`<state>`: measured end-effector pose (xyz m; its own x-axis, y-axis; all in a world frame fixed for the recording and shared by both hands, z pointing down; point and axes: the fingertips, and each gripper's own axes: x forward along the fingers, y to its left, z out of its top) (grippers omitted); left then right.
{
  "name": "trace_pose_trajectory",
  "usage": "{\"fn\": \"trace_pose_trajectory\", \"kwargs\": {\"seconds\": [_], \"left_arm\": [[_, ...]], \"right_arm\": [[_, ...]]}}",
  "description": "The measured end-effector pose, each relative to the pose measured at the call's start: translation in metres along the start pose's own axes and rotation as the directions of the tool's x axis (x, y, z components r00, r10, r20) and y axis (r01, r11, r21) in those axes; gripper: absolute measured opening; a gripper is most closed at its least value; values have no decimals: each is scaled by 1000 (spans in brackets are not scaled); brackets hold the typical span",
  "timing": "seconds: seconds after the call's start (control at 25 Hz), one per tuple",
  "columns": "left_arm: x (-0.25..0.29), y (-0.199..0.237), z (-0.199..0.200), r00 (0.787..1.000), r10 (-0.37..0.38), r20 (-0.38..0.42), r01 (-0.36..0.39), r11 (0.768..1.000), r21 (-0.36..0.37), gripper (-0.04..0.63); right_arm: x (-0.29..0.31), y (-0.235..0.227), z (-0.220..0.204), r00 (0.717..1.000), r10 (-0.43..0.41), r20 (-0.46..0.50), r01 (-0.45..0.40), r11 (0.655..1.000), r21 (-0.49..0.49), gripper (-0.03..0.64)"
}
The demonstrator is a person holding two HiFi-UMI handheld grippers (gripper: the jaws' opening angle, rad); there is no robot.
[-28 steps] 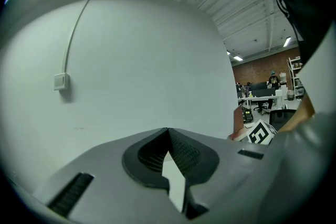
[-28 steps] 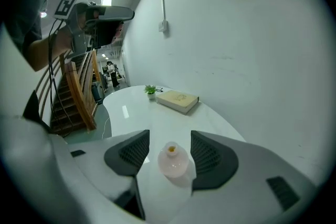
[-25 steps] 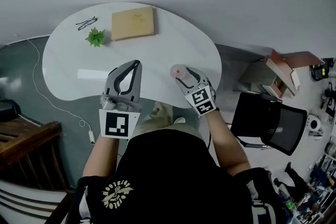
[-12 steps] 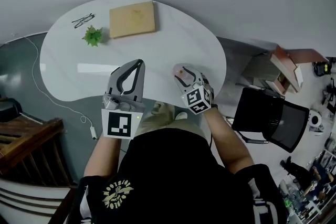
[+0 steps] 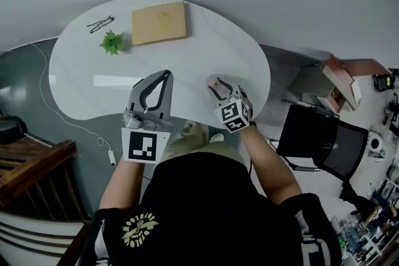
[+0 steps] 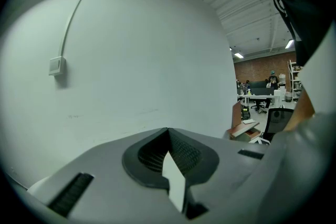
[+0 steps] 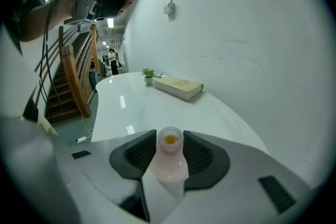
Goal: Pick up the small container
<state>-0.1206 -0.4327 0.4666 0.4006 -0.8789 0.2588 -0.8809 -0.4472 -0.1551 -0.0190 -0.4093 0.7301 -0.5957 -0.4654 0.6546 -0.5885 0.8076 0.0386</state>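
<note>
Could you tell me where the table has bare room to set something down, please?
Bare: the table's middle, between the book, plant and glasses at the far edge and the left gripper and container at the near edge; also both its ends. Those two edges are crowded.

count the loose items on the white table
4: black glasses far left, small green plant beside them, tan book at the back, pale pink container at the near right edge.

Occlusions, right side
Base of small container [image 7: 169,161] hidden low between fingers [image 7: 206,157] of right gripper [image 7: 169,136], whose jaws have just been closing round it; pad contact indeterminate.
</note>
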Motion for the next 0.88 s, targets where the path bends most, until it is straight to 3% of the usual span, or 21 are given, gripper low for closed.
{"fn": "trace_pose_trajectory", "kwargs": {"seconds": [0.36,0.76,0.88], "left_arm": [[-18,-1,9,999,31,15,-31,1000,-4,9],[-30,-4,34,997,50,63,-51,999,15,8],[-32,-9,34,998,48,41,-49,999,15,8]], "right_arm": [[-14,-4,0,999,-6,-34,7,999,40,155],[-71,-12,43,1000,-4,-22,5,999,50,155],[-88,-15,53,1000,-5,-13,6,997,76,155]]}}
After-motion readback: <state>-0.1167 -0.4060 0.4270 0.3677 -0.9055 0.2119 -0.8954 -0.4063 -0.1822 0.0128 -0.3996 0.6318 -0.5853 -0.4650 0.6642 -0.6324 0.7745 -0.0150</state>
